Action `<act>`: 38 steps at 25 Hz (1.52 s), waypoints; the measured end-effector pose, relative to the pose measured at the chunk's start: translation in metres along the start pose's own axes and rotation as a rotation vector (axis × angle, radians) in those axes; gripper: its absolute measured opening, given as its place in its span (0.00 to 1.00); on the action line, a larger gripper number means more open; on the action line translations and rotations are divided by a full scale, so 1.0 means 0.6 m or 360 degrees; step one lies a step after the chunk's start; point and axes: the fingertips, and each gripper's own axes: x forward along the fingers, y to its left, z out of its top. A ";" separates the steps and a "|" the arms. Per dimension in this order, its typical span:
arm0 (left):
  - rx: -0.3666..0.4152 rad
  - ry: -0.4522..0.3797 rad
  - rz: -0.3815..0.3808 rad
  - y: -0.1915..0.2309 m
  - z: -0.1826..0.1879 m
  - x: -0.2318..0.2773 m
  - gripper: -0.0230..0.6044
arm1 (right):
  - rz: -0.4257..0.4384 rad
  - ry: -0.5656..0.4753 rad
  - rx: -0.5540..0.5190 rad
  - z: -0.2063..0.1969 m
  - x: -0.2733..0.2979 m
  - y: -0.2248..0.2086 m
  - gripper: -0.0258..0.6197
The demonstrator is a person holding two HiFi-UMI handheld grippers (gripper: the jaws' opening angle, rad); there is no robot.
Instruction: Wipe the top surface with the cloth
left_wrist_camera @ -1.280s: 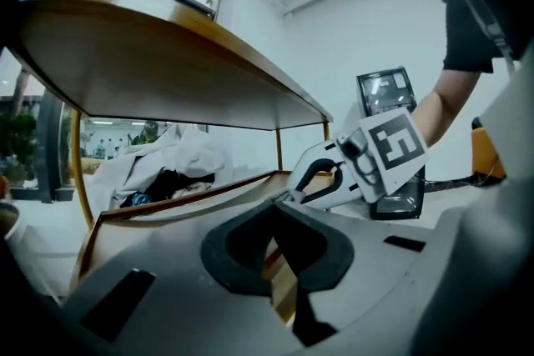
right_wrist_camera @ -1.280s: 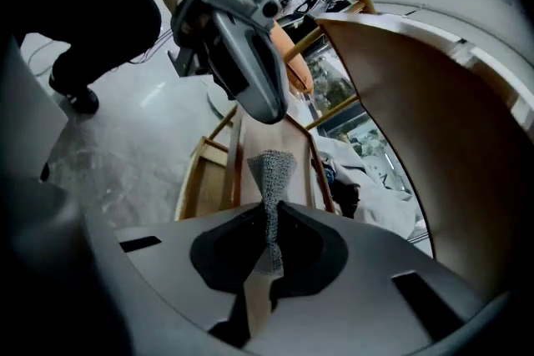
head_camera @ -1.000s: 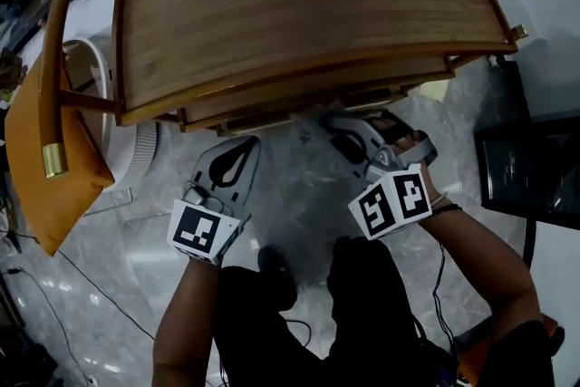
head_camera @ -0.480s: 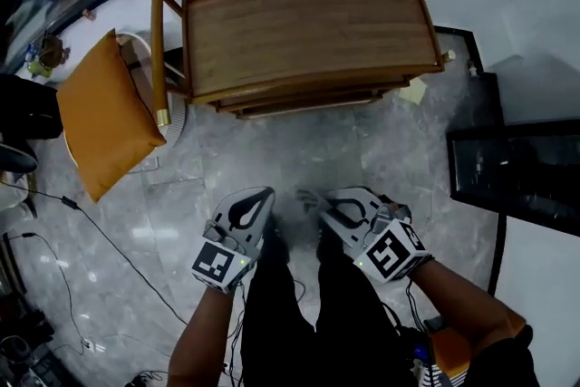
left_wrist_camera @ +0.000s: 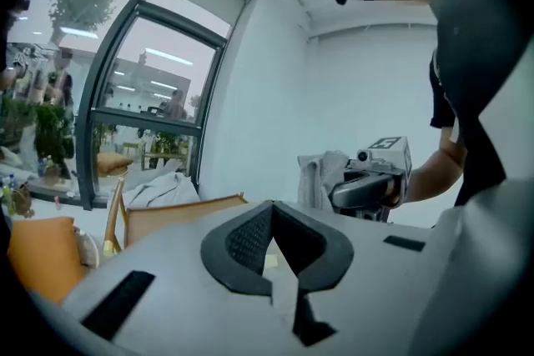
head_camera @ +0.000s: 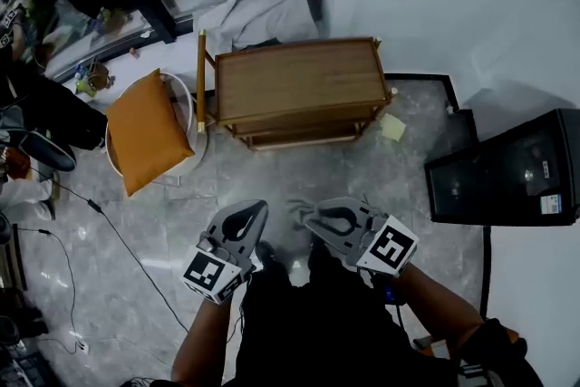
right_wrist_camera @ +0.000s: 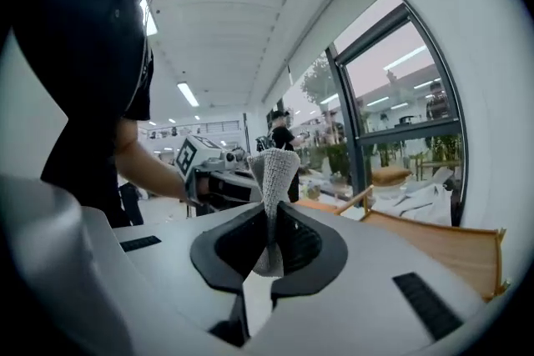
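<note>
The wooden table (head_camera: 299, 82) stands by the white wall, its top surface bare. Both grippers hang low over the marble floor, well short of the table's front edge. A grey knitted cloth (right_wrist_camera: 274, 175) sticks up from between the jaws of my right gripper (right_wrist_camera: 271, 217), which is shut on it. In the head view the right gripper (head_camera: 308, 213) shows the cloth (head_camera: 295, 209) as a small tuft at its tip. My left gripper (head_camera: 255, 208) is beside it, jaws together with nothing between them. In the left gripper view, the left gripper (left_wrist_camera: 272, 210) points towards the table (left_wrist_camera: 179, 213).
An orange cushion (head_camera: 149, 131) lies on a round chair left of the table. A black box (head_camera: 507, 168) stands at the right by the wall. A yellow note (head_camera: 393, 128) lies on the floor. White fabric (head_camera: 258, 14) is heaped behind the table. Cables (head_camera: 109, 227) trail at left.
The view has pulled up and back from the table, which now looks small and far. Both grippers have drawn away from its front edge, the cloth still held.
</note>
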 end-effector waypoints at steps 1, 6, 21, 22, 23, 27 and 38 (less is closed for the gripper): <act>0.0019 -0.0003 -0.0010 -0.020 0.014 -0.015 0.05 | 0.0011 -0.0034 0.0012 0.015 -0.009 0.014 0.09; 0.0044 -0.0085 -0.0078 -0.094 0.066 -0.095 0.05 | -0.0039 -0.0111 -0.0023 0.060 -0.059 0.079 0.09; -0.0018 -0.0197 -0.0309 -0.221 -0.028 -0.327 0.05 | -0.0395 -0.0142 -0.0303 0.167 -0.182 0.326 0.09; -0.0004 -0.0222 -0.0315 -0.224 -0.024 -0.334 0.05 | -0.0411 -0.0133 -0.0319 0.173 -0.186 0.340 0.09; 0.0012 -0.0247 -0.0320 -0.227 -0.019 -0.339 0.05 | -0.0426 -0.0123 -0.0336 0.178 -0.193 0.353 0.09; 0.0053 -0.0288 -0.0329 -0.250 -0.007 -0.346 0.05 | -0.0466 -0.0104 -0.0417 0.199 -0.230 0.392 0.09; 0.0098 -0.0267 -0.0236 -0.302 0.023 -0.334 0.05 | -0.0513 -0.0248 -0.0463 0.271 -0.347 0.405 0.09</act>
